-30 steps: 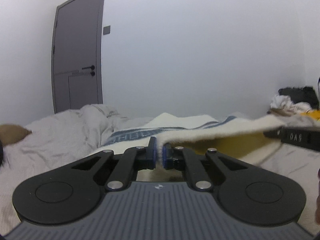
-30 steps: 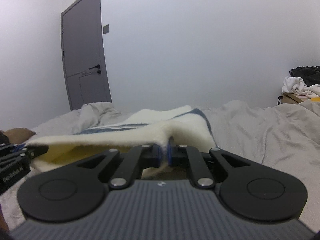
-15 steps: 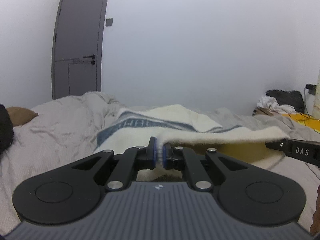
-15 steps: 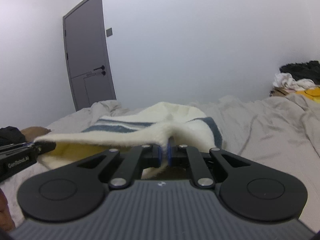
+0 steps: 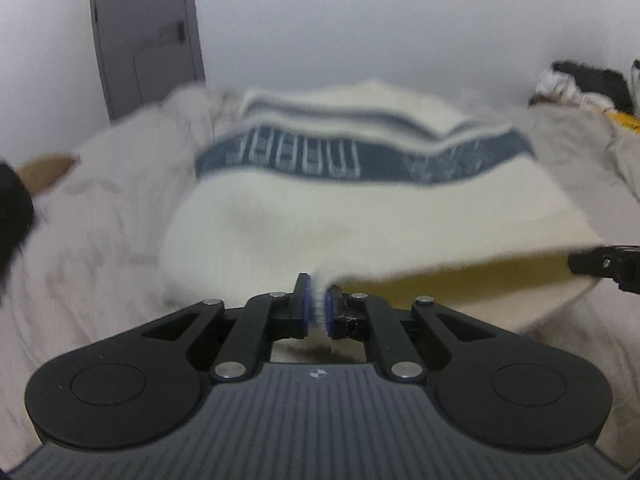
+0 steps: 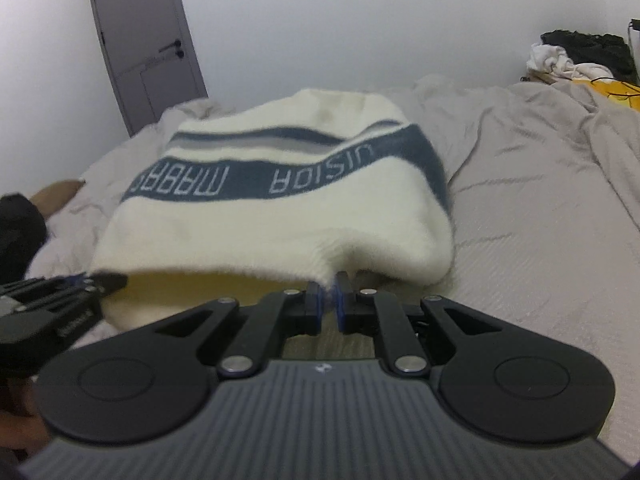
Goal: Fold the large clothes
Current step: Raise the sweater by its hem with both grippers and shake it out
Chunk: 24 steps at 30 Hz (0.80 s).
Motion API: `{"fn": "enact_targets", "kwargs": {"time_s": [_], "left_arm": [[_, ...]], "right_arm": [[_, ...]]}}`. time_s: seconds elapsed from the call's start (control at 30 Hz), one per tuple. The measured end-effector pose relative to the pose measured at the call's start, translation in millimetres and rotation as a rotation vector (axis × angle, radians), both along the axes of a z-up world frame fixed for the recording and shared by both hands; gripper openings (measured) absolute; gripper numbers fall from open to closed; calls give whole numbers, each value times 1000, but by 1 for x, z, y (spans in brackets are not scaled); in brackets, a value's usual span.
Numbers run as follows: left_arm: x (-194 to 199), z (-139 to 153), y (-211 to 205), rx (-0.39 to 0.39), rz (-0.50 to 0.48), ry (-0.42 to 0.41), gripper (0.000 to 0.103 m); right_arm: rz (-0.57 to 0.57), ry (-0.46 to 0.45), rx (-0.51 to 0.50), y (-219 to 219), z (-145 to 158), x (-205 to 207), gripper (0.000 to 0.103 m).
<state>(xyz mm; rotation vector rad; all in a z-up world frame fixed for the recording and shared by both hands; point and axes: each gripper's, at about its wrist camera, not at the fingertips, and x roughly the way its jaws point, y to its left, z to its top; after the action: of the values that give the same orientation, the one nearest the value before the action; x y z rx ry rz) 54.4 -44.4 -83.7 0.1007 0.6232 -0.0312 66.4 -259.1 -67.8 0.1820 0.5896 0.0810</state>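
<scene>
A cream fleece sweater [image 6: 280, 220] with a dark blue lettered band lies spread on the bed, its near hem lifted off the sheet. My right gripper [image 6: 329, 300] is shut on the right part of that hem. My left gripper [image 5: 317, 306] is shut on the left part of the same sweater [image 5: 320, 208]; this view is blurred. Each view shows the other gripper at its edge: the right gripper [image 5: 608, 266] at the hem's far right, the left gripper [image 6: 52, 308] at its far left. A pale yellow lining shows under the raised edge.
The bed is covered by a crumpled grey sheet [image 6: 540, 208]. A grey door [image 6: 144, 44] stands at the back left. A pile of white and black clothes [image 6: 580, 56] sits at the back right. A brown pillow [image 6: 56, 196] and a dark object [image 6: 16, 232] lie at the left.
Both grippers tilted downward and moved forward over the bed with the hem held. The sweater's top face and blue band now fill both views, and the wall takes less of the frame.
</scene>
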Motion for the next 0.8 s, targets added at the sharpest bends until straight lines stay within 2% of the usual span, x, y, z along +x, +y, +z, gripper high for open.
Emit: {"fn": "enact_targets", "kwargs": {"time_s": [0.07, 0.1, 0.13, 0.23, 0.33, 0.4, 0.47, 0.57, 0.63, 0.8], "left_arm": [[8, -7, 1, -3, 5, 46, 12], [14, -8, 4, -5, 4, 64, 17], [14, -10, 3, -3, 4, 80, 27], [18, -15, 5, 5, 8, 105, 40], [19, -17, 7, 9, 47, 102, 41], [24, -16, 12, -15, 89, 98, 43], [29, -17, 18, -64, 120, 105, 42], [33, -15, 20, -88, 150, 83, 35], [34, -10, 22, -121, 162, 50, 21], [21, 14, 34, -219, 160, -54, 15]], "right_arm": [[2, 28, -12, 4, -7, 5, 11], [3, 40, -18, 7, -7, 0, 11], [2, 55, -29, 9, -10, 3, 11], [-5, 92, -53, 13, -20, 6, 11], [-8, 110, -78, 18, -29, 12, 11], [-27, 117, -97, 20, -30, 17, 11], [-50, 91, -72, 17, -28, 21, 9], [-57, 42, -83, 18, -23, 23, 8], [-65, 4, -103, 20, -20, 21, 8], [-105, -104, -128, 18, -4, 6, 8]]}}
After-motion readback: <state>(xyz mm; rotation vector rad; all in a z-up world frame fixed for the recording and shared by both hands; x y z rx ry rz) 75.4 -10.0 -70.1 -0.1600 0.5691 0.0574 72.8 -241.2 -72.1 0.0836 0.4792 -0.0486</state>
